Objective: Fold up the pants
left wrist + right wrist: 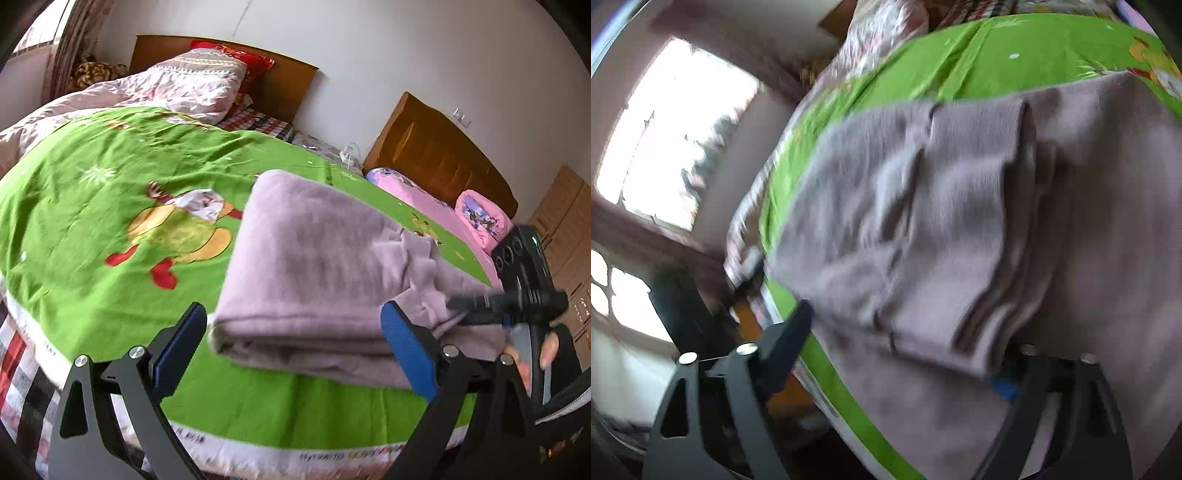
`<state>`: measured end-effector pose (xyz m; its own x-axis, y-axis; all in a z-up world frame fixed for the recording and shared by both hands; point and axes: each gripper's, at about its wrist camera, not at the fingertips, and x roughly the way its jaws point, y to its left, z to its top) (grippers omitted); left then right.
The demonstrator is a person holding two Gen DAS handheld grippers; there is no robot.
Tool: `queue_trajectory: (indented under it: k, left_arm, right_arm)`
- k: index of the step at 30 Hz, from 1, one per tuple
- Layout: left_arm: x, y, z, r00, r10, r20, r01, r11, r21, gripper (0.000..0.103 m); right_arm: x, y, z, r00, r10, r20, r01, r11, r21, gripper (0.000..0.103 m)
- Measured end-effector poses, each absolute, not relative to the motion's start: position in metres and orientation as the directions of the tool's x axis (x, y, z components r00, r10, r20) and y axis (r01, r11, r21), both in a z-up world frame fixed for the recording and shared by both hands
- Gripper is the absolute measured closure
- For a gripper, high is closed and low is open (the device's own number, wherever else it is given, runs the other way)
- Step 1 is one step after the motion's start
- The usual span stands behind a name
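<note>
Left wrist view: the pants (317,266) lie folded into a thick soft rectangle of mauve fleece on the green cartoon-print bedspread (92,184), near the bed's front edge. The left gripper (295,343) has jaws released wide, blue pads either side of the fold's near edge, not pinching it. At right, the right gripper (476,306) is motion-blurred; its black fingers reach into bunched cloth at the pants' right end — can't tell whether it grips. A pink crumpled quilt (177,85) lies near the wooden headboard (280,81).

Right wrist view: heavily blurred. Pants (960,221) fill most of the frame, stacked layers w/ edges showing. Right gripper (905,354): left finger is clear of cloth, right finger mostly hidden under fabric, only a blue bit showing — jaws look spread apart. A bright window (672,129) is at left.
</note>
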<state>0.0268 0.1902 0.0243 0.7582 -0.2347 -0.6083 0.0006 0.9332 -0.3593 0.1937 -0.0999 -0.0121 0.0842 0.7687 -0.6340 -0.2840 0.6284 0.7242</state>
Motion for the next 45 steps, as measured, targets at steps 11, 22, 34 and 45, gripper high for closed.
queue_trajectory:
  k: [11,22,34,45]
  left_arm:
    - [0.025,0.178,0.02,0.731,-0.148,-0.666,-0.019,0.972,-0.236,0.008]
    - [0.059,0.198,0.031,0.753,0.025,-0.657,-0.217,0.953,-0.212,0.003]
    - [0.059,0.195,0.007,0.684,0.086,-0.725,-0.244,0.963,-0.116,0.001]
    - [0.063,0.196,-0.005,0.652,0.086,-0.753,-0.246,0.964,-0.103,0.001]
  right_arm:
    - [0.181,-0.08,0.054,0.333,0.749,-0.573,-0.469,0.659,0.588,0.086]
    - [0.167,-0.12,0.097,0.445,0.754,-0.484,-0.59,0.653,0.475,0.088]
    - [0.157,-0.149,0.009,0.391,0.701,-0.596,-0.395,0.713,0.579,0.089]
    - [0.163,-0.16,-0.019,0.341,0.727,-0.596,-0.33,0.686,0.648,0.089]
